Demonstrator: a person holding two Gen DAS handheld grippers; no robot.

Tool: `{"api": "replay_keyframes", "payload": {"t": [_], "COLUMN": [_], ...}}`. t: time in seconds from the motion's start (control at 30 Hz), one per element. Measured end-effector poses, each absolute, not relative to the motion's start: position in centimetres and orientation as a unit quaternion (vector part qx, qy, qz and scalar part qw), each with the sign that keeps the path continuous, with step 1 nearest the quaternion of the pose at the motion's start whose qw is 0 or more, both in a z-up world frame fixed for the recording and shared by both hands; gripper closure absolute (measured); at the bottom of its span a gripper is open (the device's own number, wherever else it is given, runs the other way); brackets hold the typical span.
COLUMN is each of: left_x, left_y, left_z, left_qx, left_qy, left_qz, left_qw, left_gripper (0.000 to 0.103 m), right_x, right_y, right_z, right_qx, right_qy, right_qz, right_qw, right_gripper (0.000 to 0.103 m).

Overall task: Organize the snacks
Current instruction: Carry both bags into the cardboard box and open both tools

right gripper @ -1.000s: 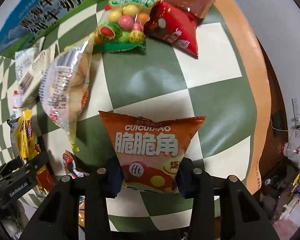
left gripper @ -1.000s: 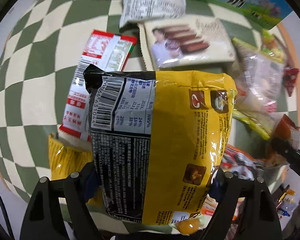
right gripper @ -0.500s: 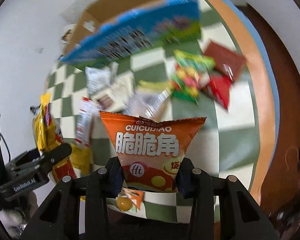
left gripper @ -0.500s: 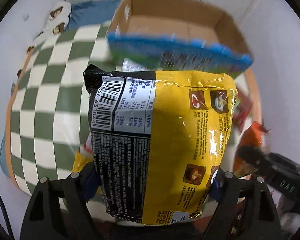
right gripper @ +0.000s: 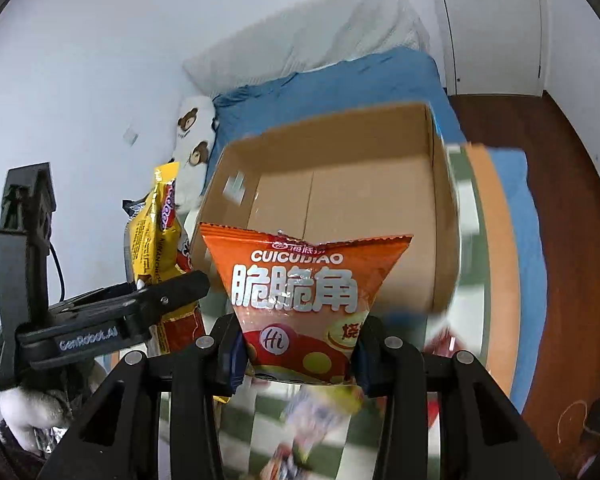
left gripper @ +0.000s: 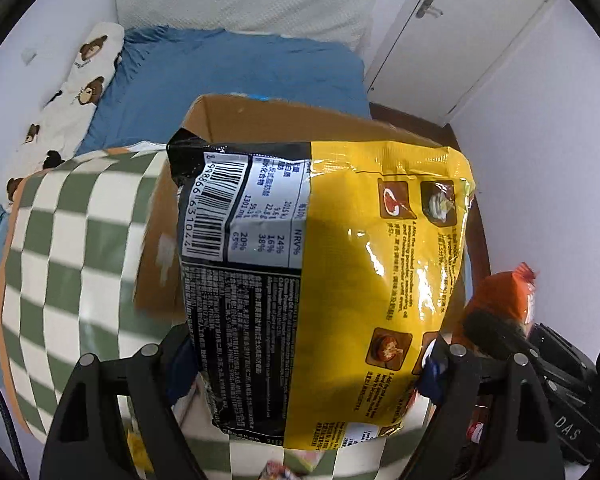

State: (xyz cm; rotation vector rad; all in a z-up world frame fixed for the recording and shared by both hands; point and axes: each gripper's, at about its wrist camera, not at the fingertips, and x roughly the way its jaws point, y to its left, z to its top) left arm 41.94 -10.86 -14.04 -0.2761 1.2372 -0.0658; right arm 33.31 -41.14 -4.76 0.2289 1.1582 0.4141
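Observation:
My left gripper [left gripper: 306,364] is shut on a big yellow and black noodle packet [left gripper: 340,280], held up in front of an open cardboard box [left gripper: 228,128]. My right gripper [right gripper: 298,354] is shut on an orange triangular crisp bag [right gripper: 300,288], raised before the same cardboard box [right gripper: 340,200], whose brown inside shows nothing in it. In the right wrist view the left gripper [right gripper: 100,320] and its yellow packet [right gripper: 156,236] hang to the left of the box. In the left wrist view the orange bag [left gripper: 504,300] shows at the right edge.
The box stands on a green and white checked cloth [left gripper: 68,260] at the foot of a blue bed [left gripper: 236,64] with a white pillow [right gripper: 300,36]. Loose snack packets [right gripper: 316,416] lie blurred on the cloth below. A white door [left gripper: 460,28] and brown floor [right gripper: 560,240] lie to the right.
Both grippers have risen and swung up from the snack pile on the cloth toward the cardboard box, each keeping its packet. The box interior has come into view.

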Motion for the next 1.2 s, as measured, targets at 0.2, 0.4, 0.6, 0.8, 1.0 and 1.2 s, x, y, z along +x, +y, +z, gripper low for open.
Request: {"api": "replay_keyframes", "payload": {"t": [0.2, 0.4, 0.6, 0.8, 1.0, 1.2], "left_x": [51.2, 56.4, 59.1, 60.4, 61.4, 60.6], "left_y": [-10.3, -10.1, -11.3, -13.1, -11.4, -10.8], "left_z": [-19.0, -23.9, -26.1, -26.7, -27.7, -26.3], "left_qx": [-0.149, -0.135, -0.102, -0.077, -0.093, -0.106], "left_qy": [0.637, 0.683, 0.709, 0.722, 0.718, 0.702], "left_qz": [-0.023, -0.014, -0.019, -0.026, -0.011, -0.018], "left_qw": [0.756, 0.717, 0.697, 0.687, 0.690, 0.704], "left_gripper": [0.018, 0.018, 0.018, 0.018, 0.010, 0.005], "right_x": [42.8, 48.4, 49.9, 51.6, 52.2, 51.1], "right_y": [-40.9, -39.2, -38.8, -38.4, -39.7, -42.7], "right_z": [-8.4, -14.1, -18.1, -20.2, -21.3, -20.8], "right_qx": [0.115, 0.097, 0.077, 0.060, 0.048, 0.045], "right_qy": [0.578, 0.622, 0.646, 0.654, 0.676, 0.680], "right_qz": [0.179, 0.161, 0.148, 0.142, 0.122, 0.118], "right_qw": [0.788, 0.760, 0.745, 0.740, 0.725, 0.722], "right_gripper": [0.059, 0.059, 0.059, 0.059, 0.029, 0.008]}}
